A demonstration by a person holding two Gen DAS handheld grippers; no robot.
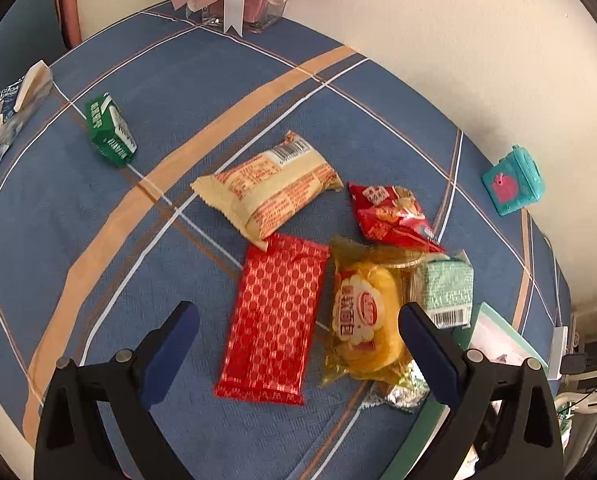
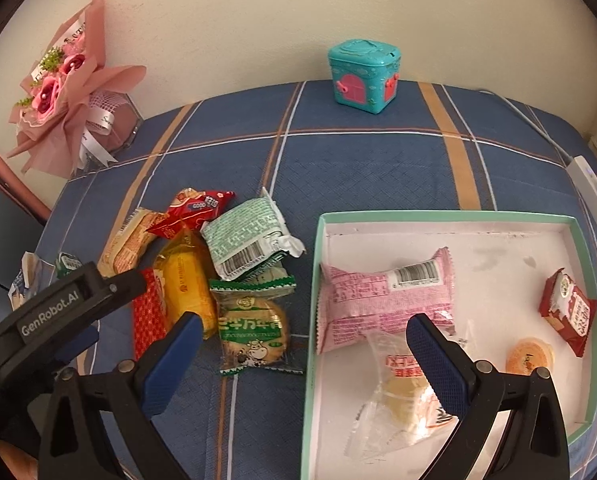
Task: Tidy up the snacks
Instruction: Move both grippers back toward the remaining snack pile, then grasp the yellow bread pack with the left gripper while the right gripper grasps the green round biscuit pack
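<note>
While both grippers hang over the blue plaid tablecloth (image 1: pixel 146 92), their jaws stand wide apart and empty. Between the left gripper (image 1: pixel 298 354) fingers lies the red patterned packet (image 1: pixel 276 316), flat, its long axis running away from the camera, leaning slightly right at its far end. Touching its right edge is the yellow cake packet (image 1: pixel 368 320), lying roughly parallel. The right gripper (image 2: pixel 300 358) straddles the left wall of the mint-rimmed box (image 2: pixel 438 216), where a pink packet (image 2: pixel 382 300) lies crosswise.
</note>
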